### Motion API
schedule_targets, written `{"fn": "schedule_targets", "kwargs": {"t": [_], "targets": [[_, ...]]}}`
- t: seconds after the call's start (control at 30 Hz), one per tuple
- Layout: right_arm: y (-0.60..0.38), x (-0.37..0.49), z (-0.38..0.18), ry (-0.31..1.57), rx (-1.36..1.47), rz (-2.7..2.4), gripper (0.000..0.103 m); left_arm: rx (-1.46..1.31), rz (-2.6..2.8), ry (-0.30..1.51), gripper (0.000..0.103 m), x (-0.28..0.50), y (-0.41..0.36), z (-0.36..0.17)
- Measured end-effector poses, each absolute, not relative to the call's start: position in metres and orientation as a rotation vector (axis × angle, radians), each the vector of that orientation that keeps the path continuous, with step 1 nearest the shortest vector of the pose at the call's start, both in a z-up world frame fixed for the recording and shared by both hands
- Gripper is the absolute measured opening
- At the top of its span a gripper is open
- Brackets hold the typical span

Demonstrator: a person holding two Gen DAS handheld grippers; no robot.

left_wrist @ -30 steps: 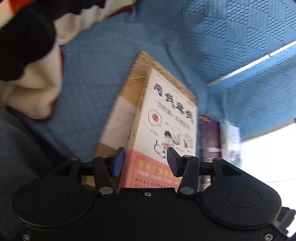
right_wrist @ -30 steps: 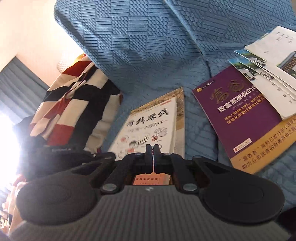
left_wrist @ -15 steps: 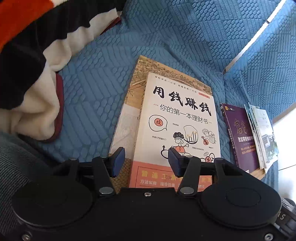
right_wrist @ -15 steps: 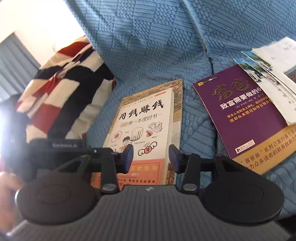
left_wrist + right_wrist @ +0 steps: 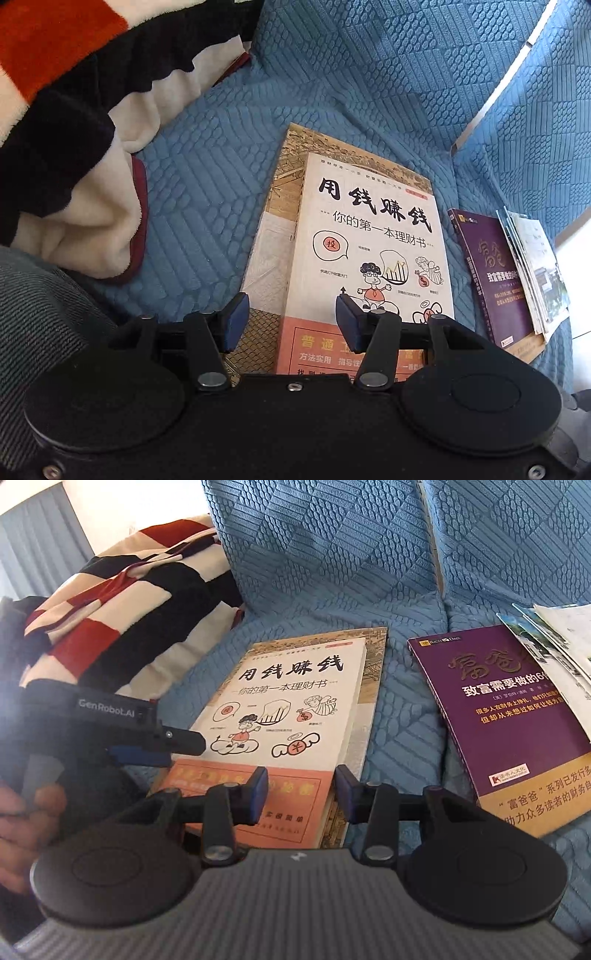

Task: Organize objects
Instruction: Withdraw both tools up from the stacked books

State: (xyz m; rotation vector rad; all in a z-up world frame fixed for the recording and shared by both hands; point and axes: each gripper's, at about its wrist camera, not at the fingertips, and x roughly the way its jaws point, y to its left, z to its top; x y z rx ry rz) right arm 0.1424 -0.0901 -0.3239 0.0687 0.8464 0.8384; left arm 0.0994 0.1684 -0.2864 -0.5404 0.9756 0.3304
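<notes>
On the blue quilted sofa seat [image 5: 402, 738]: 2 books stacked, 1 purple book apart, 1 fan of leaflets, 1 striped blanket.

Stack: white cartoon-cover book [image 5: 373, 254] [image 5: 280, 709] lies flat on top of a larger ochre-patterned book [image 5: 286, 177] [image 5: 375, 657]. The lower book's edge shows along the far side and one long side of the upper one. Both lie near the front of the seat.

Purple book [image 5: 506, 716] [image 5: 491, 273]: flat on the seat, beside the stack with a strip of blue cover between them, not touching. Its far edge is overlapped by the leaflets [image 5: 554, 638] [image 5: 535, 266]; at least three visible sheets, exact count unclear.

Striped blanket [image 5: 122, 605] [image 5: 62, 85], red/black/cream, heaped on the other side of the stack, apart from it.

Left gripper [image 5: 291, 321]: jaws parted, nothing pinched; hovers over the near end of the stack. In the right wrist view its dark body sits at the stack's near corner, a hand [image 5: 26, 823] behind it.

Right gripper [image 5: 301, 794]: jaws have just been closing, still parted, pads gripping nothing; the white book's orange band shows through the gap.
</notes>
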Motion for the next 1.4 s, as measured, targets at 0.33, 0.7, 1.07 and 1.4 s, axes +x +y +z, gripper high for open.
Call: {"fn": "schedule_targets", "kwargs": {"t": [0.33, 0.7, 1.07, 1.4], "targets": [[-0.091, 0.144, -0.326, 0.852, 0.106, 0.850, 0.036, -0.499, 0.305, 0.978, 0.049, 0.098, 0.156, -0.286], [-0.077, 0.144, -0.325, 0.843, 0.076, 0.877, 0.037, -0.488, 0.342, 0.981, 0.050, 0.093, 0.159, -0.285], [-0.093, 0.151, -0.283, 0.826, 0.156, 0.850, 0.035, -0.565, 0.312, 0.960, 0.049, 0.087, 0.170, -0.263], [-0.116, 0.141, -0.183, 0.647, 0.125, 0.838, 0.035, -0.491, 0.238, 0.878, 0.048, 0.098, 0.156, -0.185]]}}
